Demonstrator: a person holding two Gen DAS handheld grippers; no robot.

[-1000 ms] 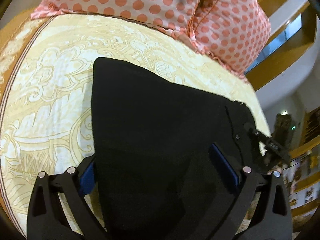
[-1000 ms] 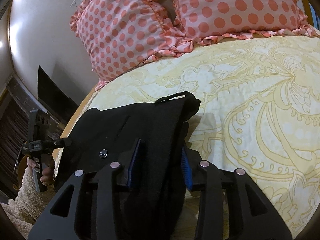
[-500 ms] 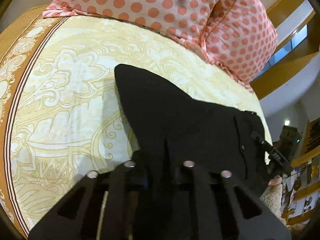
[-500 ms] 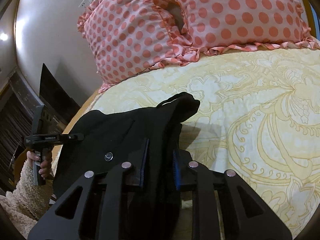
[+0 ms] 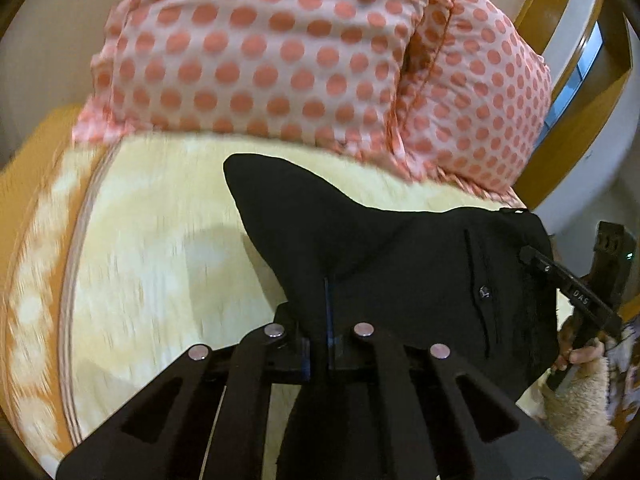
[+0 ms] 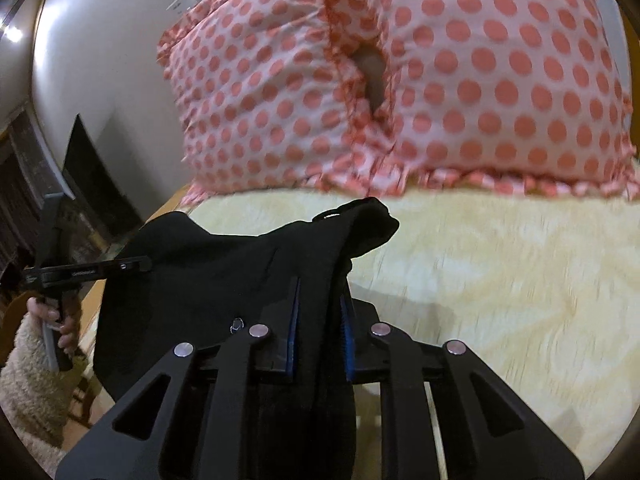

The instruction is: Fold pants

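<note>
Carrying black fabric pants (image 5: 400, 264), both jaws clamped on cloth, toward twelve o'clock; next, laying flat on yellow patterned bed (image 6: 500, 272).

Left gripper (image 5: 318, 332) is pinching its jaws nearly together on black cloth, fingers pointing forward. Right gripper (image 6: 320, 332) is clamping a thicker bunch, jaws standing a little apart, blue pads (image 6: 347, 334) showing. Each is appearing at the edge of the other's view, gripped by a bare hand (image 6: 54, 320) in a fuzzy sleeve.
</note>
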